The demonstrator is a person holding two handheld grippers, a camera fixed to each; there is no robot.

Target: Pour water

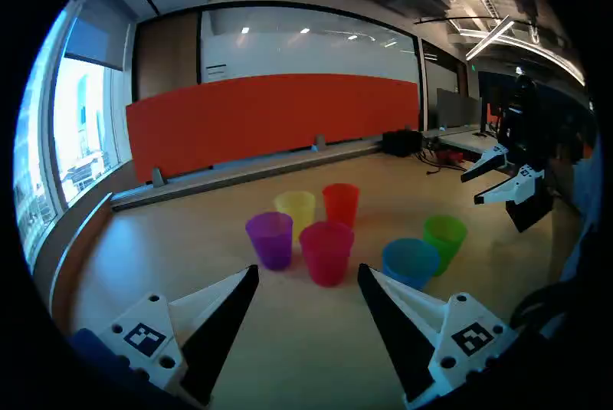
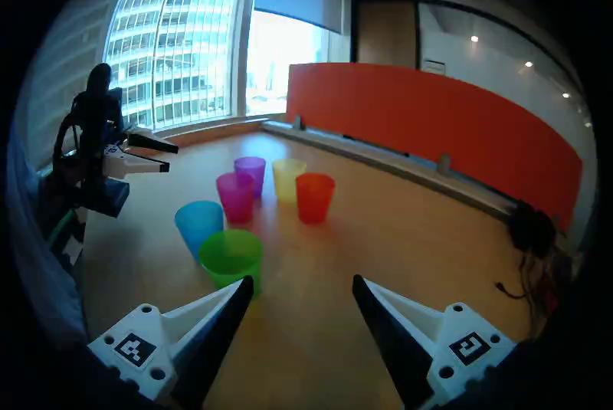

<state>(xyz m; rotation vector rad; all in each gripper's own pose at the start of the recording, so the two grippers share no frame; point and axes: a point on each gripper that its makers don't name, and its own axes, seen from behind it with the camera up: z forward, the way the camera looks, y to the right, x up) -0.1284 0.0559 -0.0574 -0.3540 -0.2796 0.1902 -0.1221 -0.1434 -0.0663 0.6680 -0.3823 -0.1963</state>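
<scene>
Six plastic cups stand upright in a loose cluster on the wooden surface (image 1: 168,257). In the left gripper view the pink cup (image 1: 326,253) is nearest, with the purple cup (image 1: 270,237) just beside it on the left. The yellow cup (image 1: 296,211) and the orange-red cup (image 1: 341,203) stand behind, and the blue cup (image 1: 410,260) and green cup (image 1: 444,237) stand next to each other off to the right. Whether any holds water cannot be told. The left gripper (image 1: 307,270) hovers short of the cluster, its fingers (image 1: 226,318) spread wide with nothing between them. The right gripper (image 2: 301,281) is likewise wide open and empty, with the green cup just ahead of the finger at the left of its view. An orange partition (image 1: 268,119) stands beyond the far edge of the surface
</scene>
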